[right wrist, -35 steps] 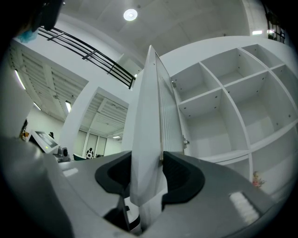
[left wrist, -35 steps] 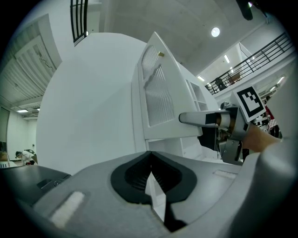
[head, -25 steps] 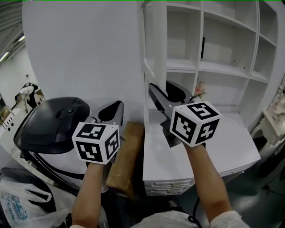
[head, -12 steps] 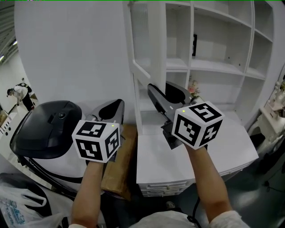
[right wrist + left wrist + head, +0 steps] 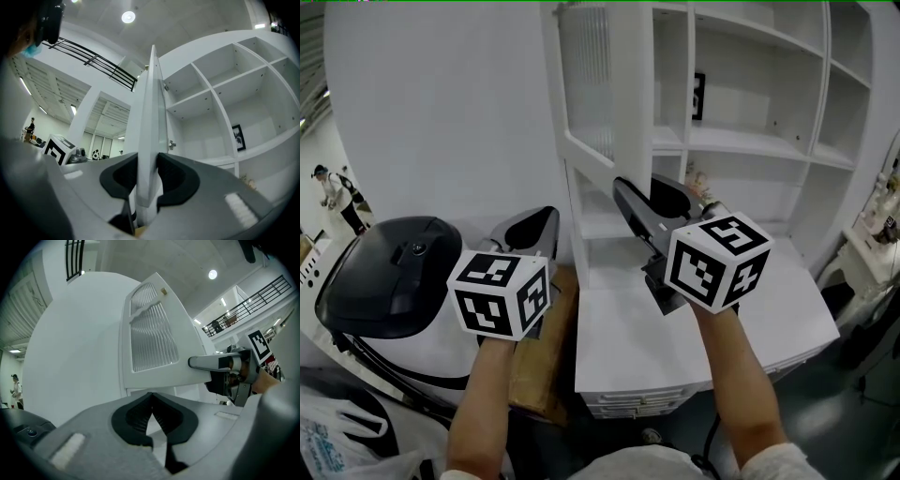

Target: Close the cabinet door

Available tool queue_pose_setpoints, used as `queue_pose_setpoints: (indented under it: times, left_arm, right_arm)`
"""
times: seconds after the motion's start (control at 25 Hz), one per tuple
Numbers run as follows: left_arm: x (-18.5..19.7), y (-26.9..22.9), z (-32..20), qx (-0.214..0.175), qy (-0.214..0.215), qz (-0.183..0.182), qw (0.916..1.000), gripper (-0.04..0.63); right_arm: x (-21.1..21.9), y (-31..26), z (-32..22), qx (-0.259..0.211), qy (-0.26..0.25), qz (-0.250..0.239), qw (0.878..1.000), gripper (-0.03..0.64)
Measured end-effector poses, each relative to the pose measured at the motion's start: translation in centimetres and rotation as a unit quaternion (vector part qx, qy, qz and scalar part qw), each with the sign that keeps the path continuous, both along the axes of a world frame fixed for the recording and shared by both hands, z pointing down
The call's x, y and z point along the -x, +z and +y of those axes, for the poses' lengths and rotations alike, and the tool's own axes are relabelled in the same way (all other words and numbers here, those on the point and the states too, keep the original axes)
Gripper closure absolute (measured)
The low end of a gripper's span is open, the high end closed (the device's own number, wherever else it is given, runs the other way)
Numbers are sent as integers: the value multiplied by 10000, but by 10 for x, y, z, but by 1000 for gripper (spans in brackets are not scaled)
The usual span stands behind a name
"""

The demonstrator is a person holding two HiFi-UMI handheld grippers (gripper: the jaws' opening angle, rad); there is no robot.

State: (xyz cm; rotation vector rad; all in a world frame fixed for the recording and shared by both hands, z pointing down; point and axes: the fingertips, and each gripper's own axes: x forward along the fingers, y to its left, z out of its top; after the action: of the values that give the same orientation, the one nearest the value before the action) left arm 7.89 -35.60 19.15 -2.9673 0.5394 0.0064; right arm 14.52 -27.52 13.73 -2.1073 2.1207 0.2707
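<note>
White shelving (image 5: pixel 756 142) behind, right claw (image 5: pixel 147 179) just closing, pinching cabinet door (image 5: pixel 628 94) edge, left claw (image 5: pixel 151 399) pressed together

White ribbed cabinet door (image 5: pixel 598 94), seemingly half-open

so the cabinet door (image 5: pixel 623 103) looks smooth and white-painted, slight sheen, with a ribbed translucent pane (image 5: pixel 584 80). Pads (image 5: pixel 174 180) on the right tongs (image 5: pixel 147 176) are matt black, finely ribbed, rubbery-looking.

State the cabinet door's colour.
White, with a ribbed translucent panel. The cabinet door shows best in the left gripper view.
</note>
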Motion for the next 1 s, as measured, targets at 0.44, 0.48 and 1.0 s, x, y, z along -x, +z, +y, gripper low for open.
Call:
queue_pose_setpoints:
  times: [0.44,0.48,1.0]
  left_arm:
    - [-37,-1,9,-38,39,14,10000,601]
    - [-40,-1,10,-37,38,20,10000,601]
    - [-82,-4,18,-30,6,8,10000,601]
  right_arm:
    - [-41,0,8,-67,-18,-150,9999,537]
    - [-45,0,8,-62,-27,-148,9999,538]
    - [-91,-1,11,-28,-103,-251,9996,540]
